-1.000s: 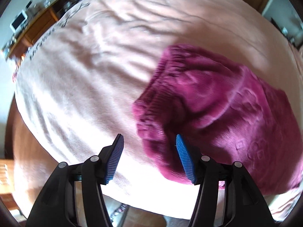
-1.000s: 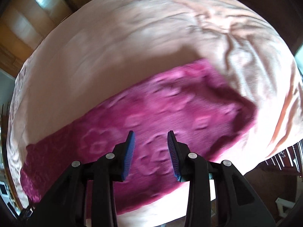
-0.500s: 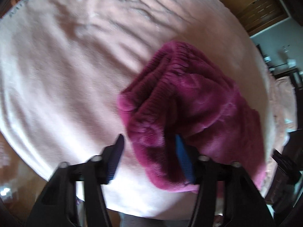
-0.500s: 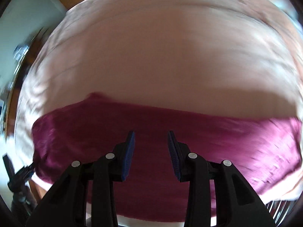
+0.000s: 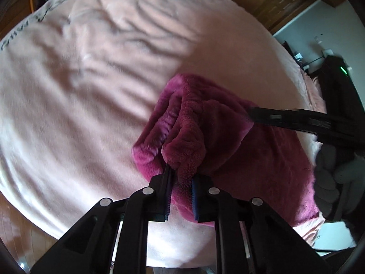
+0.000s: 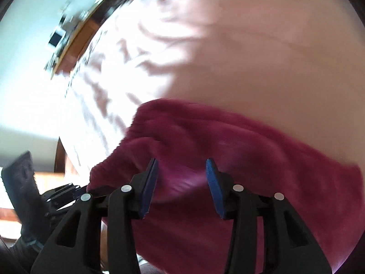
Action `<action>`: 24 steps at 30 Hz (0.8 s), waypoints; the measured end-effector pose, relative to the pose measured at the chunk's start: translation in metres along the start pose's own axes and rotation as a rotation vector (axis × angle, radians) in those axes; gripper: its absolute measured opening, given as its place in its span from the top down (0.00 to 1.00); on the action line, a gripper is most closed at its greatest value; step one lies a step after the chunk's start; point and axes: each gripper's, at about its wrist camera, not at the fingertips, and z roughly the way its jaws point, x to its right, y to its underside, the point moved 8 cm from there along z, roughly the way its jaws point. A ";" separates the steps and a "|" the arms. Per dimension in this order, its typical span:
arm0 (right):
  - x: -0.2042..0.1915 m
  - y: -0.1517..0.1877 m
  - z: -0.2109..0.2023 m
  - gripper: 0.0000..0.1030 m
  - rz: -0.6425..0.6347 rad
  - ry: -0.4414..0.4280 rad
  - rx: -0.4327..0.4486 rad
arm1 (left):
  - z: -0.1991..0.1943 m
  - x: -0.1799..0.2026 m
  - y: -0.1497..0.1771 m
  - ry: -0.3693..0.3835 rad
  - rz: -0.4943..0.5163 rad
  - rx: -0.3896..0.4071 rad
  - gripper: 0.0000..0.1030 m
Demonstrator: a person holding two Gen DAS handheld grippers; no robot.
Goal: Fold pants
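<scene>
The left tool (image 5: pixel 181 196) pinches the pants (image 5: pixel 205 137) at the waistband, likely to lift a fold. The right tool (image 6: pixel 181 187) hovers wide over them.

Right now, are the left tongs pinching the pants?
Yes. The left tongs are shut on a bunched fold of the pants.

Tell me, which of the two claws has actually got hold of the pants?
The left claw: its blue pads are pinched shut on a bunched edge of the magenta pants. The right claw is open above them.
</scene>
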 end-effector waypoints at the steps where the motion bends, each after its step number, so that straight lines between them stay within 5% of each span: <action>1: -0.010 -0.007 0.015 0.56 -0.028 0.012 -0.024 | 0.003 -0.001 -0.001 -0.003 0.003 0.002 0.87; 7: -0.019 -0.047 0.089 0.56 -0.066 0.137 -0.076 | 0.030 -0.024 0.017 -0.082 0.043 -0.037 0.87; 12: -0.024 -0.053 0.104 0.55 -0.089 0.186 -0.062 | 0.043 -0.032 0.015 -0.110 0.041 -0.049 0.85; 19: -0.030 -0.027 0.045 0.54 -0.109 0.115 0.048 | 0.040 -0.023 0.012 -0.143 0.129 -0.109 0.79; 21: -0.024 -0.016 0.021 0.54 -0.082 0.083 0.086 | 0.034 -0.020 0.009 -0.192 0.181 -0.111 0.60; 24: 0.006 0.010 -0.014 0.54 -0.007 0.082 0.143 | 0.027 -0.016 -0.002 -0.282 0.288 -0.088 0.54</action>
